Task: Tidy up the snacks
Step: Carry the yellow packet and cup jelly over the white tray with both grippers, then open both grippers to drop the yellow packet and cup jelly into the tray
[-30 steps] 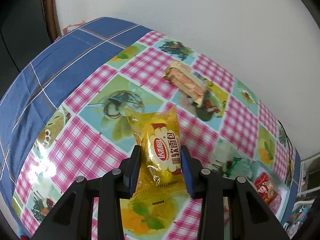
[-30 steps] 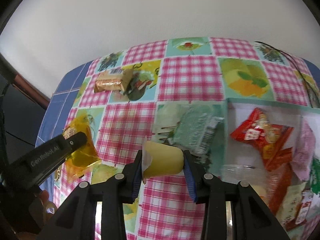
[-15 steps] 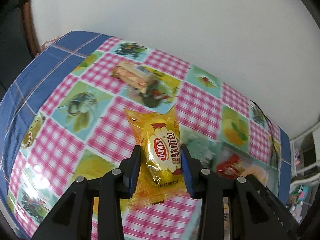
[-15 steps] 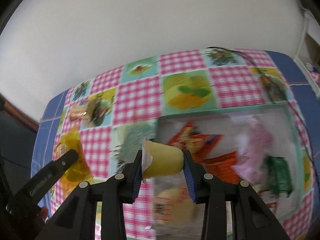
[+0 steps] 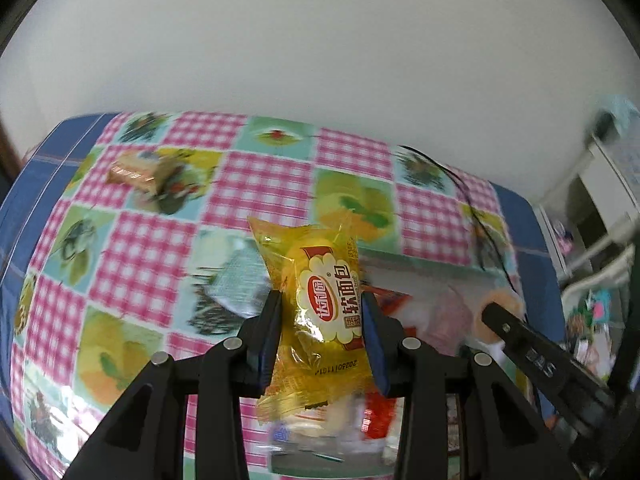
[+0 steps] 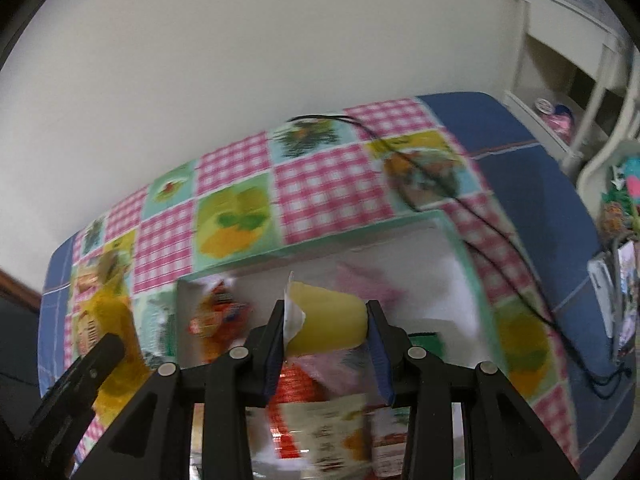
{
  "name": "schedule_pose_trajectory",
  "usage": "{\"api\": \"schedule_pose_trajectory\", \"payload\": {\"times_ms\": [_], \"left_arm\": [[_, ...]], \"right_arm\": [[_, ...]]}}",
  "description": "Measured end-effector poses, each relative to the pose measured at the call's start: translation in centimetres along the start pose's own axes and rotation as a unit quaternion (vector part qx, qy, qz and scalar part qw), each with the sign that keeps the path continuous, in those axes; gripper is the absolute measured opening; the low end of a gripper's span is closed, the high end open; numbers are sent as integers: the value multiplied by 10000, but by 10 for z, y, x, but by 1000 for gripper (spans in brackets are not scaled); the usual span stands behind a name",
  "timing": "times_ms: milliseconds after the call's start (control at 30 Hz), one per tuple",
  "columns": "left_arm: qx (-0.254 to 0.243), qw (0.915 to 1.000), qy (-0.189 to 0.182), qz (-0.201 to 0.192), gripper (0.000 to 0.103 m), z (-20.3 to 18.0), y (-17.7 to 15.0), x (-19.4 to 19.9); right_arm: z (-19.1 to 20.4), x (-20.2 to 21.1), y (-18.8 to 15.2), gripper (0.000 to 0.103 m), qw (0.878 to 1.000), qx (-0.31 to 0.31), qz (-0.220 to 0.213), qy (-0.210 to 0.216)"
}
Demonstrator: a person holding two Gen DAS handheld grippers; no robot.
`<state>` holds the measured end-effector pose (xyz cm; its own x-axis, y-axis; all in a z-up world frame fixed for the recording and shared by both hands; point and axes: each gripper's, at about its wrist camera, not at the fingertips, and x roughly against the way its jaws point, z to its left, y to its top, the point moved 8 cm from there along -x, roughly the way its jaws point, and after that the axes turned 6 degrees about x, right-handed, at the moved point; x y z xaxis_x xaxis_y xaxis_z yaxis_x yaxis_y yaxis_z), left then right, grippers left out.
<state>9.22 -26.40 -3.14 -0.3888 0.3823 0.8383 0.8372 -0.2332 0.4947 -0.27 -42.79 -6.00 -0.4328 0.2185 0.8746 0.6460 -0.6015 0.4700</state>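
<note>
1. The left gripper [image 5: 322,330] has its jaws pinching a yellow bread packet [image 5: 320,312] above the checked tabletop [image 5: 248,184].
2. The right gripper [image 6: 326,340] has its jaws clamped on a pale yellow cup snack [image 6: 326,322] over the white snack box [image 6: 460,248], which holds red and pink wrappers.
3. A brown wrapped bar [image 5: 134,170] lies at the tabletop's far left.
</note>
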Motion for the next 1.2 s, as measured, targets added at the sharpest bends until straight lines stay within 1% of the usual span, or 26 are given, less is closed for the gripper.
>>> {"api": "schedule_pose_trajectory", "payload": {"times_ms": [100,200,467,700,933,967,1033,1067,1200], "left_arm": [[-253,9996,-90,40,40,-23,-8,-3],[-482,9987,-132,123,40,-40,-17,-10],[-852,9956,-101,372,40,-60,-38,-29],[-881,9949,2,483,40,-57,-44,-40],[-882,9947,-32,526,40,-59,-44,-42],[-874,9947,-65,535,41,-60,-44,-42],[-840,9949,-128,536,52,-62,-43,-40],[-838,9950,-139,517,53,-63,-42,-39],[-863,9950,-160,479,53,-65,-40,-31]], "right_arm": [[-22,-4,0,40,9998,-161,32,-95],[-36,-10,-2,40,9995,-308,97,-64],[-66,-41,-17,40,9968,-652,449,-92],[-69,-51,-23,40,9958,-709,566,-79],[-65,-55,-24,41,9957,-671,632,-68],[-65,-55,-24,41,9957,-668,633,-71],[-65,-52,-21,41,9961,-649,600,-81],[-65,-50,-20,41,9962,-638,587,-90],[-64,-41,-17,42,9963,-663,543,-96]]}}
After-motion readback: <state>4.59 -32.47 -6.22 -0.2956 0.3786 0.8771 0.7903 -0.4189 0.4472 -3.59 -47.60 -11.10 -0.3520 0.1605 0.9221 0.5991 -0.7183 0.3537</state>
